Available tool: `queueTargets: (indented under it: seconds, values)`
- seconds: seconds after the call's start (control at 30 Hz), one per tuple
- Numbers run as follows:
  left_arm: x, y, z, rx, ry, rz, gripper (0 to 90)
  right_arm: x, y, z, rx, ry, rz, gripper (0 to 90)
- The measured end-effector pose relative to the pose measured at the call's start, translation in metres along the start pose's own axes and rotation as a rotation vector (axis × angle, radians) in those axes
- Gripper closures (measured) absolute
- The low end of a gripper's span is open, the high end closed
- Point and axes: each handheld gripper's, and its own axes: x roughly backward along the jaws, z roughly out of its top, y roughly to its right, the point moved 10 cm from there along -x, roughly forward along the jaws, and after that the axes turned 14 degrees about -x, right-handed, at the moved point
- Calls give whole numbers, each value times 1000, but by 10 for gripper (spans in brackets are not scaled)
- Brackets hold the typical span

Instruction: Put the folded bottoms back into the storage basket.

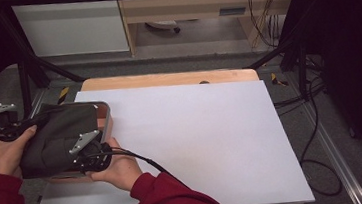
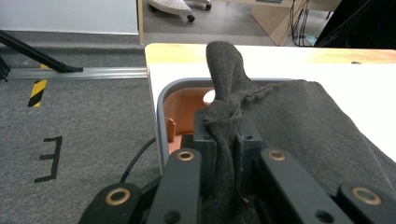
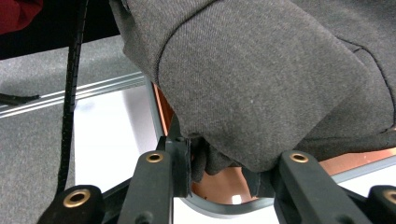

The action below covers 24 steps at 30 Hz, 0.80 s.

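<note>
Nearest the person, two red sleeves [image 1: 168,196] come in from the bottom of the high view, each hand holding a gripper at the near left corner of the table [image 1: 198,140]. The right gripper [image 1: 91,158] sits at the near right edge of a dark grey cloth [image 1: 54,139]; in the right gripper view its jaws close on a thick fold of that cloth [image 3: 261,84], the fabric bunched between the pads, with a gap left by the bulk of the fold. A black cable [image 1: 142,158] trails from it across the white surface toward the near edge.

A little farther left, the left gripper [image 1: 8,129] holds the cloth's left edge. In the left gripper view its jaws are pressed together on a narrow twist of the cloth [image 2: 224,116], which stands up above the pads and curls at its tip.

The cloth lies draped over a basket [image 1: 104,114] with a grey rim and orange inside, at the table's left side, covering most of the opening; the far right corner of the rim stays bare.

Beyond, the white table top runs to a wooden strip [image 1: 166,78] along its far edge, then grey floor [image 1: 202,34] and pale cabinets [image 1: 71,27]
</note>
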Motion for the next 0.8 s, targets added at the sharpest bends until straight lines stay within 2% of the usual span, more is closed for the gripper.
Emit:
queueTargets:
  seconds: [0.3,0.57,0.8]
  values:
    - [-9,2,-1,-3,-22,-2,823,0,3,-2,-8,-8,-6,673]
    - [-15,1,8,-12,2,16,824,2,13,4,-27,-3,-18,672]
    - [-24,2,2,-5,-13,16,824,0,17,2,-33,-13,-29,671]
